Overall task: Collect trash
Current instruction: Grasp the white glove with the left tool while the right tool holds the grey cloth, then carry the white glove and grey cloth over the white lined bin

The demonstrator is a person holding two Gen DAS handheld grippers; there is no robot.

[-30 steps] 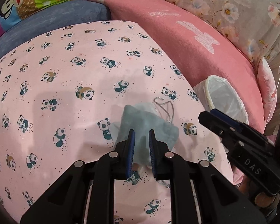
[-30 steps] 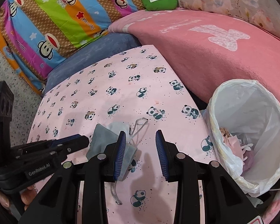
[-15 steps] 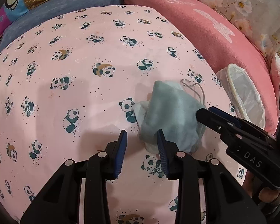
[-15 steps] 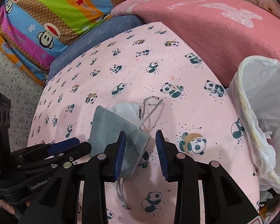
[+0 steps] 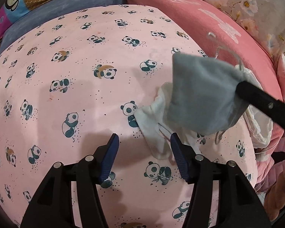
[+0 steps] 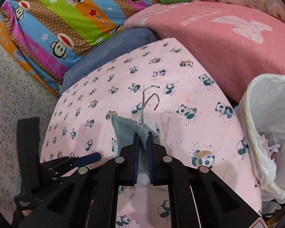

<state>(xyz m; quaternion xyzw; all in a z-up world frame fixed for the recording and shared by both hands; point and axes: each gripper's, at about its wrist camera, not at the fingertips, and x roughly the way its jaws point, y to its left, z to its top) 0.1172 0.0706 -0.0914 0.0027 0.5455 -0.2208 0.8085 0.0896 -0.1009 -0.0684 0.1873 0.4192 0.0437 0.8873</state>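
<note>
Right gripper: jaws closing, blue pads pinched on the grey drawstring pouch, which is lifted off the panda-print sheet. Cords stick up at 12 o'clock of the fingertips. Lined trash bin sits at 3 o'clock, near the pouch.

Left gripper: jaws opening, nothing between them. White tissue on the sheet touches its right pad, under the pouch.
</note>
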